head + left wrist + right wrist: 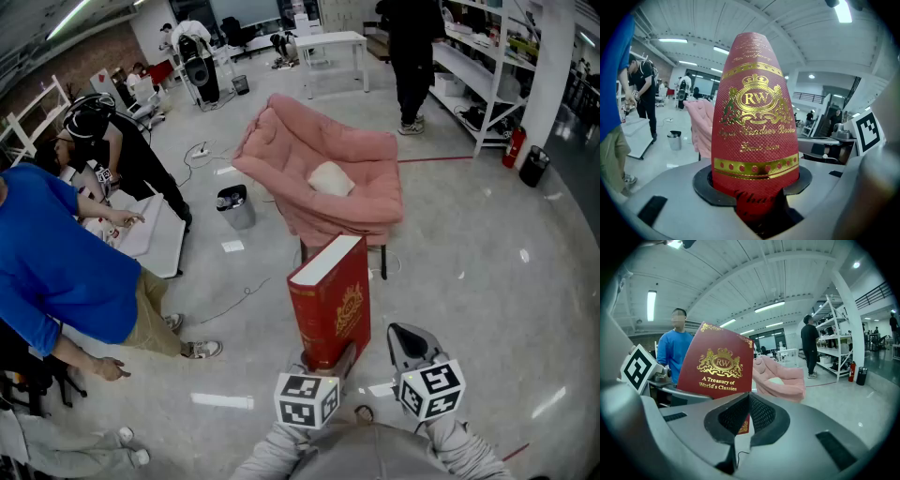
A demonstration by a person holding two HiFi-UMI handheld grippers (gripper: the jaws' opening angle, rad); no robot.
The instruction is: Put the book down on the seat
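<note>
left gripper has its jaws clamped on the lower end of the book. the book stands upright in the air in front of the person, red cover with gold print. right gripper is just beside it, jaws drawn together on nothing; the book shows behind them, not between them.

so the book is in hand but not yet put down. the chair stands well apart ahead, its pink seat bare but for a pale cushion. what is left, as i judge it, is to close that gap, lower the book onto the seat and let go.

below is a glossy grey floor, with a cable and a small bin near the chair. people stand at the left by a white surface, and shelves line the far right.
</note>
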